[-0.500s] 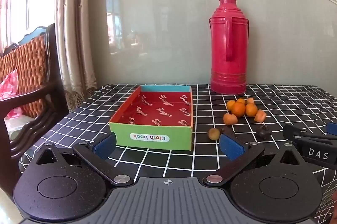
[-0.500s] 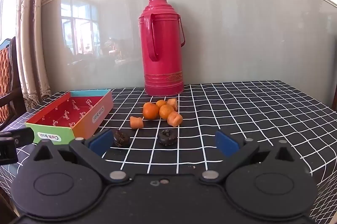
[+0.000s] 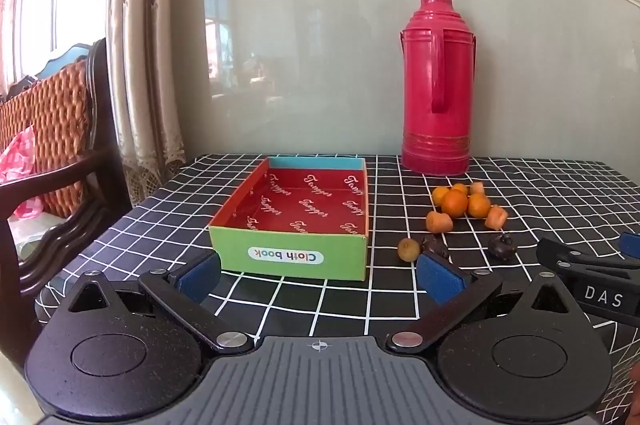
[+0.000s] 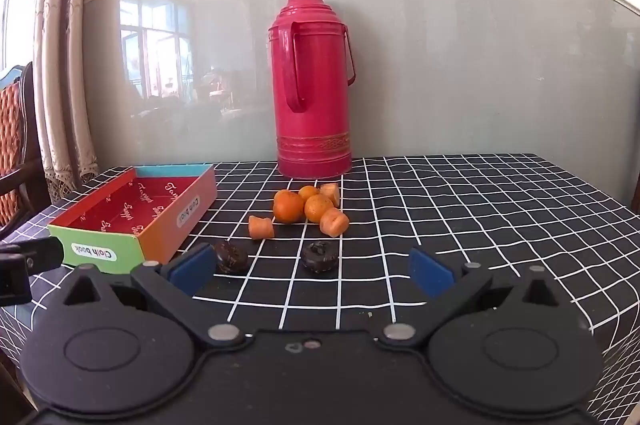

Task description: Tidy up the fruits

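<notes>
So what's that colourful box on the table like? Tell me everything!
The box is a shallow open cardboard tray: green front wall with an upside-down "Cloth book" label, an orange side wall, a blue far wall, and a red inside printed with white words. It is empty, lies flat on the checked tablecloth, and nothing else touches it.

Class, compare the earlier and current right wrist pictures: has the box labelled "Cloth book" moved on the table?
No. The box sits at the same spot relative to the red thermos and the checked tablecloth lines.
</notes>
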Available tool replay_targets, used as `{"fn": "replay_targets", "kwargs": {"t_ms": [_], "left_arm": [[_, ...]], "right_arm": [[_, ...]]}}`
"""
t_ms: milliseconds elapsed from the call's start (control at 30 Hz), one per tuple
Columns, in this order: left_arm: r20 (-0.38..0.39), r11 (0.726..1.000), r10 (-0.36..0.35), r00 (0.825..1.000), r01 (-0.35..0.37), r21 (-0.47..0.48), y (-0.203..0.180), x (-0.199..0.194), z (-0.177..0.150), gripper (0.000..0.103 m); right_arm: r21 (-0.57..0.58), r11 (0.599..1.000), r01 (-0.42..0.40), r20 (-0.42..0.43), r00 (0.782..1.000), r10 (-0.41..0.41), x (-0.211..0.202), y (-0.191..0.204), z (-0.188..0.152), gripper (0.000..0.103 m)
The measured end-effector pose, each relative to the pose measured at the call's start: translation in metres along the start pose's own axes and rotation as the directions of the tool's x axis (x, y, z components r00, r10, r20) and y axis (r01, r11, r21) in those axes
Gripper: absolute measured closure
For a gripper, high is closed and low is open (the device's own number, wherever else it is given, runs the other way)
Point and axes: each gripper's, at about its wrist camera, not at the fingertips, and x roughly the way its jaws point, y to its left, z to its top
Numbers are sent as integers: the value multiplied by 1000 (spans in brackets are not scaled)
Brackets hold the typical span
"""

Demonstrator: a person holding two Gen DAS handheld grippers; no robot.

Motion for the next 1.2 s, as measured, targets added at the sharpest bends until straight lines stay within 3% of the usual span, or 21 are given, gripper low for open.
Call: {"fn": "replay_targets", "kwargs": {"t_ms": [1200], "left_arm": [[-5,1000,2,1000,-2,-1,3,2,-1,0]], "right_arm": [[-12,1000,-24,-22,999,24,14,-1,5,6]]}}
